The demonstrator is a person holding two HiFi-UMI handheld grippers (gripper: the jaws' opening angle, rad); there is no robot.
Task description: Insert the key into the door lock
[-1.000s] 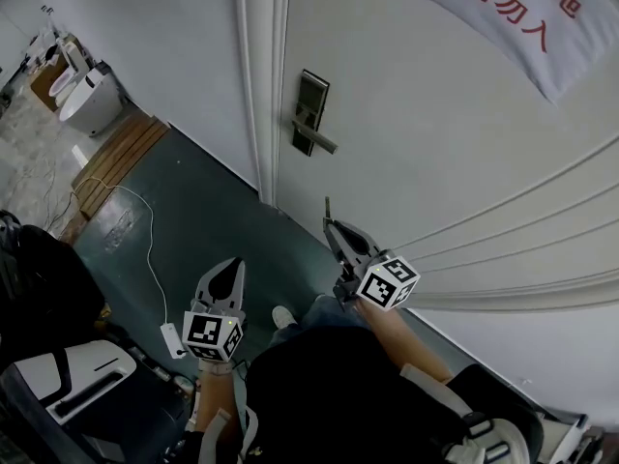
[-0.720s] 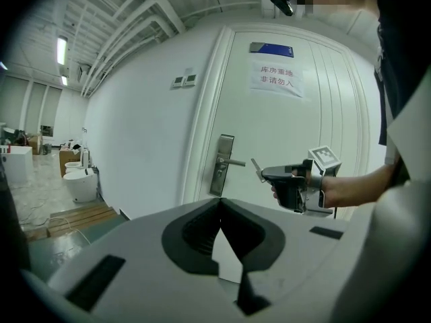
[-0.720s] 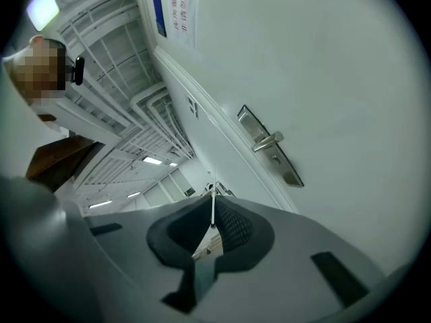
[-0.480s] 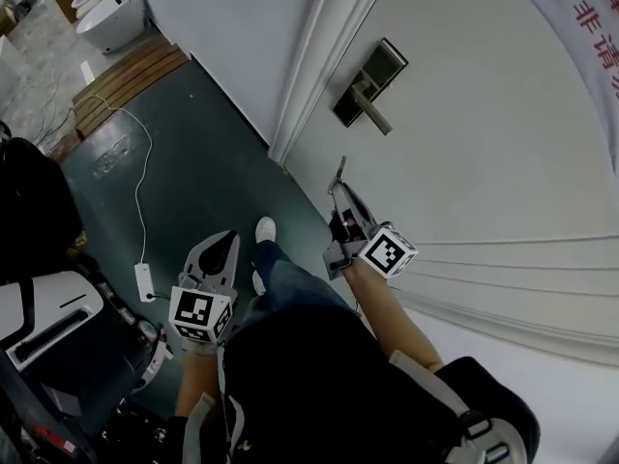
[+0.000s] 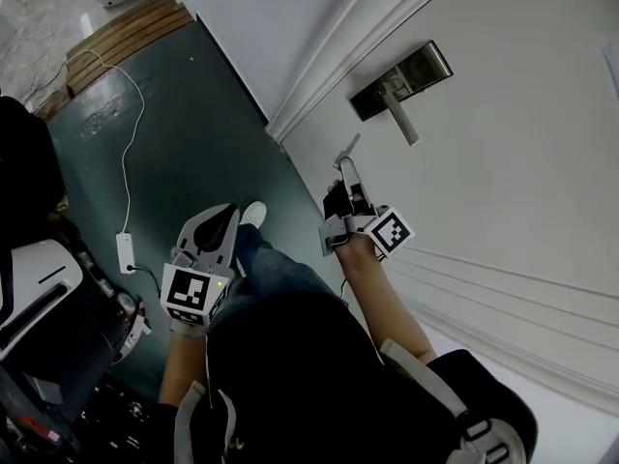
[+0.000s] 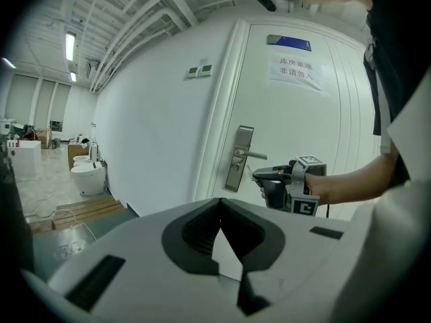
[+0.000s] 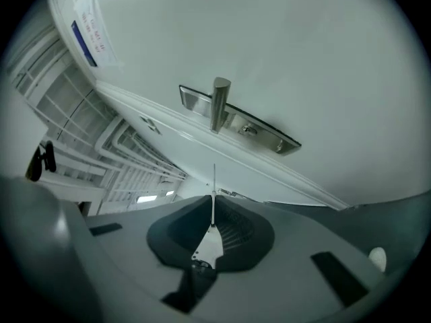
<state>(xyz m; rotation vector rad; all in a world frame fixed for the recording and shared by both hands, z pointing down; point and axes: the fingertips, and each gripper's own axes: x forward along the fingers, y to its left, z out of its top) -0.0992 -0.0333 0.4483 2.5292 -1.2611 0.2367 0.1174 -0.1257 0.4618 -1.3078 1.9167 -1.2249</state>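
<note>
The metal door lock [image 5: 401, 75], a plate with a lever handle [image 5: 406, 122], sits on the white door [image 5: 503, 162]. My right gripper [image 5: 344, 170] is shut on a thin key [image 5: 349, 146] whose blade points up at the lock from a short way below and left of it, not touching. In the right gripper view the key [image 7: 213, 194] stands out from between the jaws, aimed just under the handle [image 7: 219, 103] and the plate [image 7: 262, 132]. My left gripper [image 5: 224, 217] hangs low over the floor, shut and holding nothing. The left gripper view shows the lock [image 6: 240, 157] and the right gripper [image 6: 286, 184] from the side.
The white door frame [image 5: 329, 85] runs left of the lock. A white cable with a power strip [image 5: 125, 250] lies on the dark green floor, with wooden boards [image 5: 131, 27] beyond. A white and black machine [image 5: 24, 288] stands at the left. The person's shoe [image 5: 253, 214] is near the door.
The person has stepped closer to the door. My right gripper, with the key in it, has come nearer the lock. The left gripper stays low and shut.
</note>
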